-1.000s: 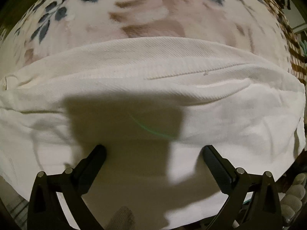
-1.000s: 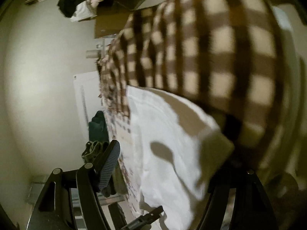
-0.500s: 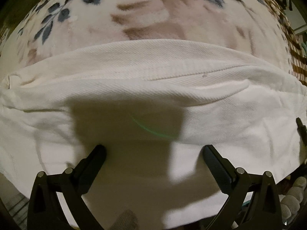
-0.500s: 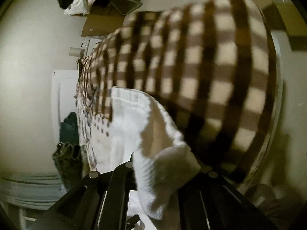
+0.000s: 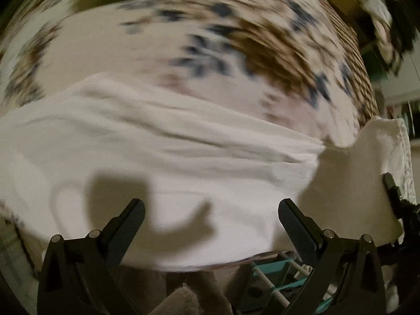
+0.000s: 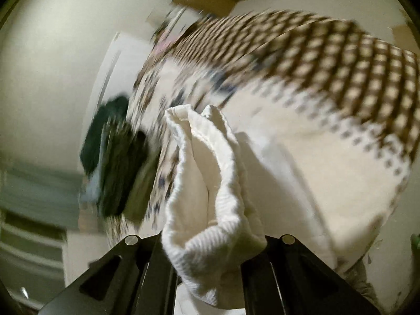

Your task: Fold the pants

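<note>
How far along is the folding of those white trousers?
Barely begun. Done: the white pants lie spread on the patterned bedspread. In hand: the right gripper is shut on a bunched end of them, while the left gripper is open above the fabric. Left: every fold.

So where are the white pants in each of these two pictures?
Left wrist view: white pants spread across the middle, one end lifted at the right edge.
Right wrist view: a bunched end of them fills the bottom centre, pinched by the right gripper.
Shared landmark: the patterned blanket underneath.
</note>
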Demonstrator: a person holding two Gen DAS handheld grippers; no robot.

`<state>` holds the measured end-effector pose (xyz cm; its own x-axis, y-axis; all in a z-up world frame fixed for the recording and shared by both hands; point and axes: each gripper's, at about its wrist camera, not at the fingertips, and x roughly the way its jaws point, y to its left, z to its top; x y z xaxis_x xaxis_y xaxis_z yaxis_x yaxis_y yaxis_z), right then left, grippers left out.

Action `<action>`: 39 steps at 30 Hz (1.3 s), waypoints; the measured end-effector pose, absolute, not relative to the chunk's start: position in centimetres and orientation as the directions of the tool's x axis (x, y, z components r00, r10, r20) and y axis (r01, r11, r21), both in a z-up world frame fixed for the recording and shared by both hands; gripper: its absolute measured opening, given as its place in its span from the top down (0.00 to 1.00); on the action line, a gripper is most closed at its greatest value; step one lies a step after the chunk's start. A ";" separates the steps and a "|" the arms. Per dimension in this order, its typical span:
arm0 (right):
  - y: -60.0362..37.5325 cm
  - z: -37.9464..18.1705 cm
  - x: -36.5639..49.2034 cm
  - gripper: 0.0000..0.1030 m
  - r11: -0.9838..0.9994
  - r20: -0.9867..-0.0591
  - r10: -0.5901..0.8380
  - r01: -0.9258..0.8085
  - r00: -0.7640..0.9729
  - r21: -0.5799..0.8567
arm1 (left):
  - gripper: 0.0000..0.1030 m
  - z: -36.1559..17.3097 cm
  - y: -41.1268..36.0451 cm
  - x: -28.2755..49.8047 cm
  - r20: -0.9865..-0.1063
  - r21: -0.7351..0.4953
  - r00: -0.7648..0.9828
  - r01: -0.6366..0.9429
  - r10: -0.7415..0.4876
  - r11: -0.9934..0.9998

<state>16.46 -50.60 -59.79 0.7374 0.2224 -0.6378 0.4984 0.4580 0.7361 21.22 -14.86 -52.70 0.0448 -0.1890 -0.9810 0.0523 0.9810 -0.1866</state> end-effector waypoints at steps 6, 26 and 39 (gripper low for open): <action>-36.8 -61.2 20.2 0.95 0.632 -0.705 0.330 0.408 0.628 0.659 | 0.00 -51.8 -4.6 21.8 -0.991 -0.115 0.080 -0.098 -0.108 0.989; -14.7 -70.9 23.1 0.22 0.822 -0.821 0.562 0.042 0.102 0.568 | 0.00 -51.7 6.6 23.6 -0.982 -0.121 0.162 -0.173 -0.093 0.978; -26.2 -70.0 18.7 0.22 0.753 -0.843 0.490 0.381 0.219 0.537 | 0.44 -57.0 -4.0 23.7 -0.991 -0.076 0.102 0.067 -0.083 0.995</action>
<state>18.72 -26.19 -70.04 0.2194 0.4904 -0.8434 0.3813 0.7526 0.5368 23.72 -3.99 -57.00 0.1025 -0.0830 -0.9913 0.0668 0.9948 -0.0763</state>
